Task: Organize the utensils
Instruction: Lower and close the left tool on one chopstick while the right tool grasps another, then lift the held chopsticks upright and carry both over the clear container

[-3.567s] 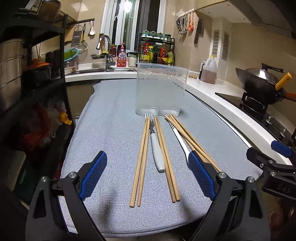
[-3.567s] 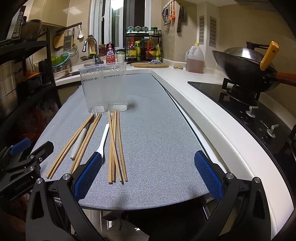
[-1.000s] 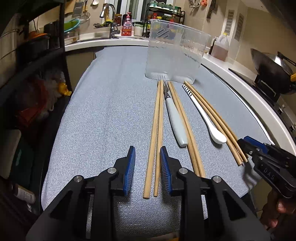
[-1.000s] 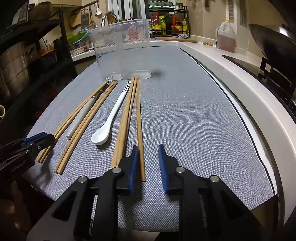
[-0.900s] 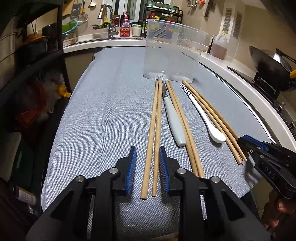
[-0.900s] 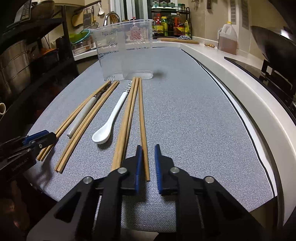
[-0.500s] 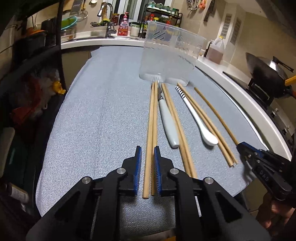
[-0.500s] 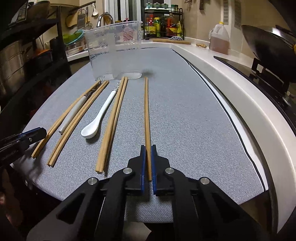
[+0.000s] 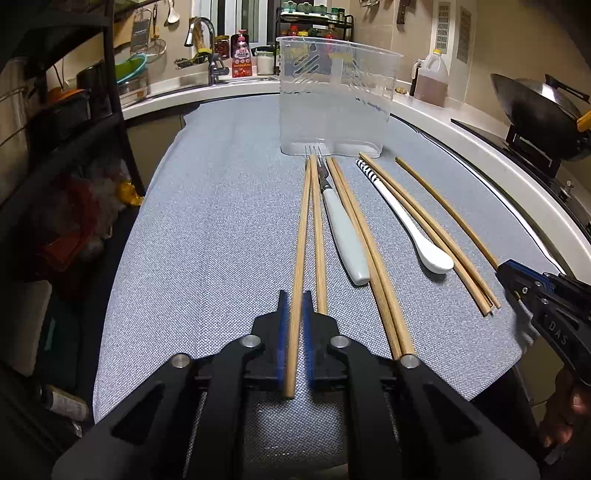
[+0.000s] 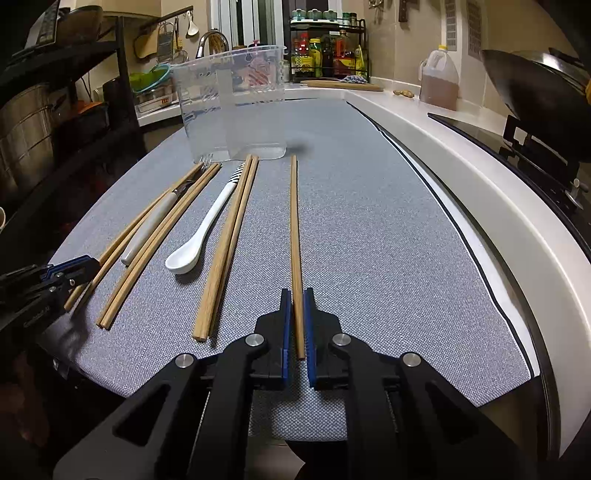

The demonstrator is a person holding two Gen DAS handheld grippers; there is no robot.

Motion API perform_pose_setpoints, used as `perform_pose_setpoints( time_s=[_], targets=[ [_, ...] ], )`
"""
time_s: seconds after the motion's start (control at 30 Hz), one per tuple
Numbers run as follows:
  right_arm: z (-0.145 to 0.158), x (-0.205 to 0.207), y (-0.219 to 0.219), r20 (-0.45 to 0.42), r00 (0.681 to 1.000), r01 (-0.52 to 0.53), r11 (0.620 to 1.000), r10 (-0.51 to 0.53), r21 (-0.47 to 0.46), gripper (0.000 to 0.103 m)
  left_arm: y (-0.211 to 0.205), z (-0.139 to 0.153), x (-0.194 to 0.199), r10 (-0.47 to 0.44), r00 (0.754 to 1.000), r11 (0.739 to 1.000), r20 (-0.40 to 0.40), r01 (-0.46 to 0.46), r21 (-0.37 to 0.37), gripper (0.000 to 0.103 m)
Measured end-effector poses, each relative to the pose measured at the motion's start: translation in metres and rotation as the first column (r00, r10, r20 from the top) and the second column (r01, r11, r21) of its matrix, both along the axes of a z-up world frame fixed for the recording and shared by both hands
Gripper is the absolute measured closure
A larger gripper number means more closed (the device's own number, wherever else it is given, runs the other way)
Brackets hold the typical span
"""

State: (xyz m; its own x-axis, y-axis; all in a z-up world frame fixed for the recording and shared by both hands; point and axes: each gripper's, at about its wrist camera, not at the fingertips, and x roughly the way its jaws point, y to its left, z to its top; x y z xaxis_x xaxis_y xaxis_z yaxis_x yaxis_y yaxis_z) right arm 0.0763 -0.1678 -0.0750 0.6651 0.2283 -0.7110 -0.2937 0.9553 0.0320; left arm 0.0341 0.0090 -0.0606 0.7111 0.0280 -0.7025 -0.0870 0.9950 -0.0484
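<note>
Left tool (image 9: 294, 317) and right tool (image 10: 297, 314) each clamp one chopstick (image 9: 301, 236) at its near end, frame centre. Chopsticks are light, stiff, slippery: grip firmly; they may pivot.

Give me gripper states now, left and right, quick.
Left gripper: shut on the leftmost chopstick, near its end.
Right gripper: shut on the rightmost chopstick, which lies apart from the other utensils.

Home kitchen: sink tap (image 9: 201, 35) and bottle rack (image 9: 314, 18) stood far ahead of the claw, wok (image 9: 532, 103) on a stove to its right, pot shelf (image 9: 55, 122) to its left.
</note>
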Motion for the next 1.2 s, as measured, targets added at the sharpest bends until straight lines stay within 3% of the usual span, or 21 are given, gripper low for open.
perform_pose_setpoints(
  time_s=[0.2,0.8,1.2],
  targets=[
    [-0.001,-0.001,-0.003,-0.002,1.0,0.012,1.0,-0.012,0.018,0.097,0.008,-0.001,0.001,0.021,1.0,0.999,0.006,-0.021,-0.029,0.096],
    [-0.002,0.0,-0.002,0.005,1.0,0.003,1.0,-0.003,0.031,0.096,0.003,-0.004,0.008,0.039,0.999,0.999,0.019,-0.039,-0.006,0.096],
    [0.002,0.01,-0.002,-0.043,0.999,-0.018,0.999,0.019,0.033,0.097,-0.002,-0.003,0.007,0.015,0.999,1.0,0.031,-0.016,0.015,0.097]
  ],
)
